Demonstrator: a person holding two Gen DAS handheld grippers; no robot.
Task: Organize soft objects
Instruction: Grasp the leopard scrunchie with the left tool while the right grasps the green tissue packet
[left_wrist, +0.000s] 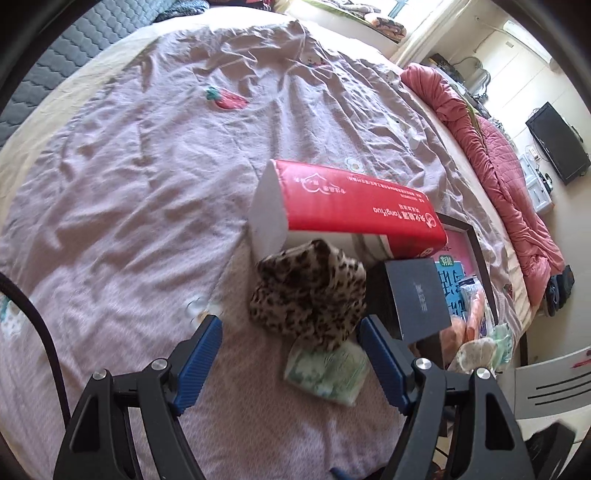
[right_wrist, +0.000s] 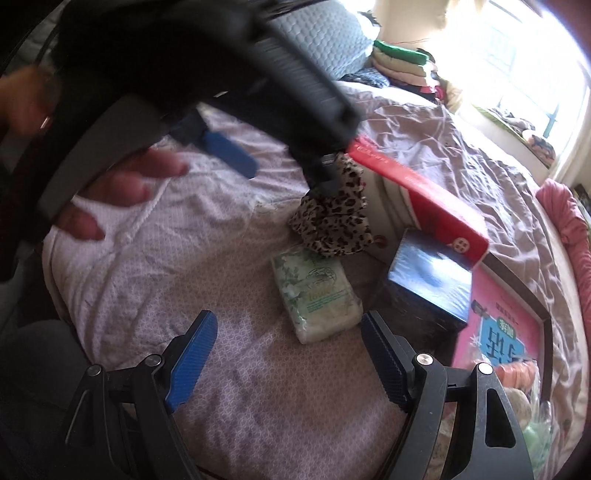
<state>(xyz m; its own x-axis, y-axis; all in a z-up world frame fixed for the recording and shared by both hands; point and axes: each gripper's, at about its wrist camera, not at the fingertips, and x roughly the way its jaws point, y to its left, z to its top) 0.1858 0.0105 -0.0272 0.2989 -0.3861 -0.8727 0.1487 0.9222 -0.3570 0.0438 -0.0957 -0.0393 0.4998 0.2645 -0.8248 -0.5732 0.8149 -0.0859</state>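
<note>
Both grippers empty, fingers spread: leopard-print pouch (left_wrist: 310, 291) on the bed (left_wrist: 129, 192) sits dead ahead of the left gripper (left_wrist: 290, 330), nearer than the right gripper (right_wrist: 288, 332), which faces the green tissue pack (right_wrist: 317, 295), long axis pointing away.

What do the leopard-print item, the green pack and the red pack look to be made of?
Leopard-print item: soft, plush-looking fabric, bunched and slumped. Green pack: tissues, probably, in thin glossy plastic film with creases. Red pack: shiny printed wrap; its white end looks like stacked paper.
</note>
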